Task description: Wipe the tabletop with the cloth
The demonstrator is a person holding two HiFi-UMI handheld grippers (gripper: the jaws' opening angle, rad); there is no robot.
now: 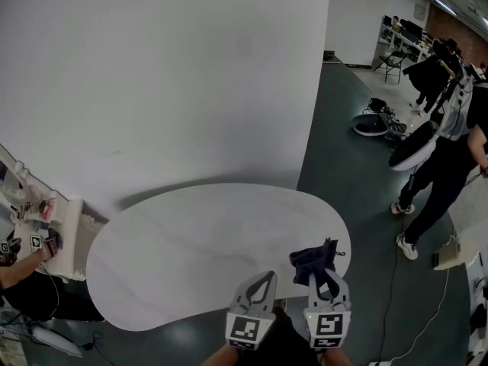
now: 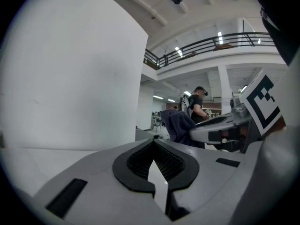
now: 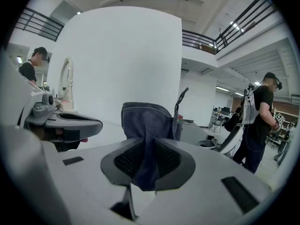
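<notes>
Head view, lower right: we see right gripper [image 1: 326, 279] clamped on dark cloth [image 1: 309, 259] above white tabletop [image 1: 191, 242]. Left gripper [image 1: 265, 277] closed, empty. Cloth's pinched end hidden betw. jaws.

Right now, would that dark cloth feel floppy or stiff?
Probably floppy: the cloth bunches and folds where the right gripper pinches it. Likely light, since that pinch alone holds it up. Its fuzzy weave probably resists slipping.
</notes>
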